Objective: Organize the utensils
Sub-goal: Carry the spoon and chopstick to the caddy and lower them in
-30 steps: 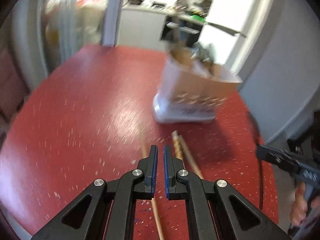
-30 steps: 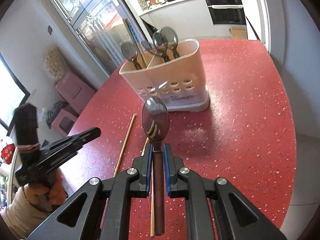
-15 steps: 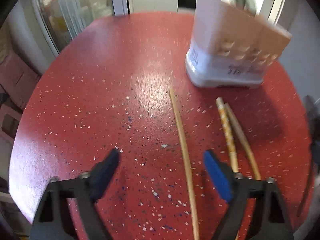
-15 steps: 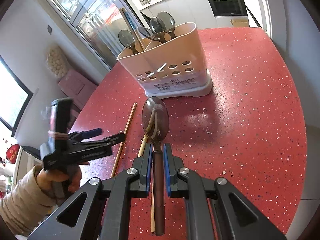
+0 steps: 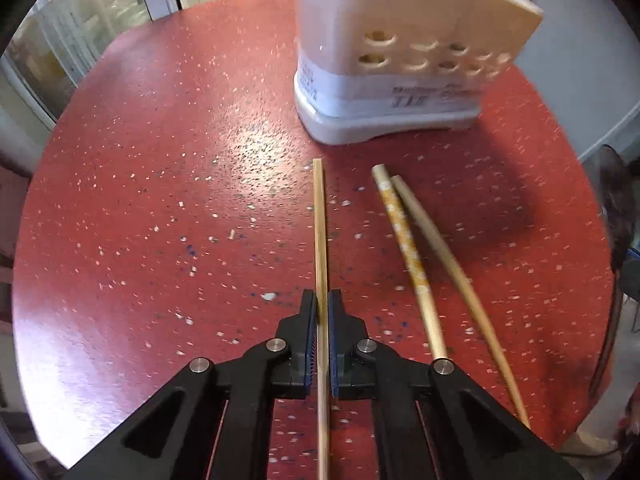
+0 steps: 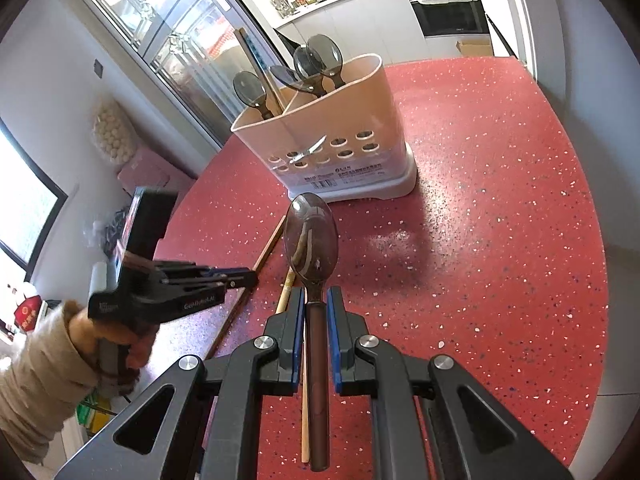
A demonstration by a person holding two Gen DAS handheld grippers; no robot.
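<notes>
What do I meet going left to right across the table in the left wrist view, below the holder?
Square chopstick between the left gripper pads → patterned chopstick → plain round chopstick → dark spoon at the right edge.

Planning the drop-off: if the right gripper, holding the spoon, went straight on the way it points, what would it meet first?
Probably the red tabletop just short of the utensil holder: the right gripper slants downward, so the spoon would likely touch first. Depth is uncertain.
</notes>
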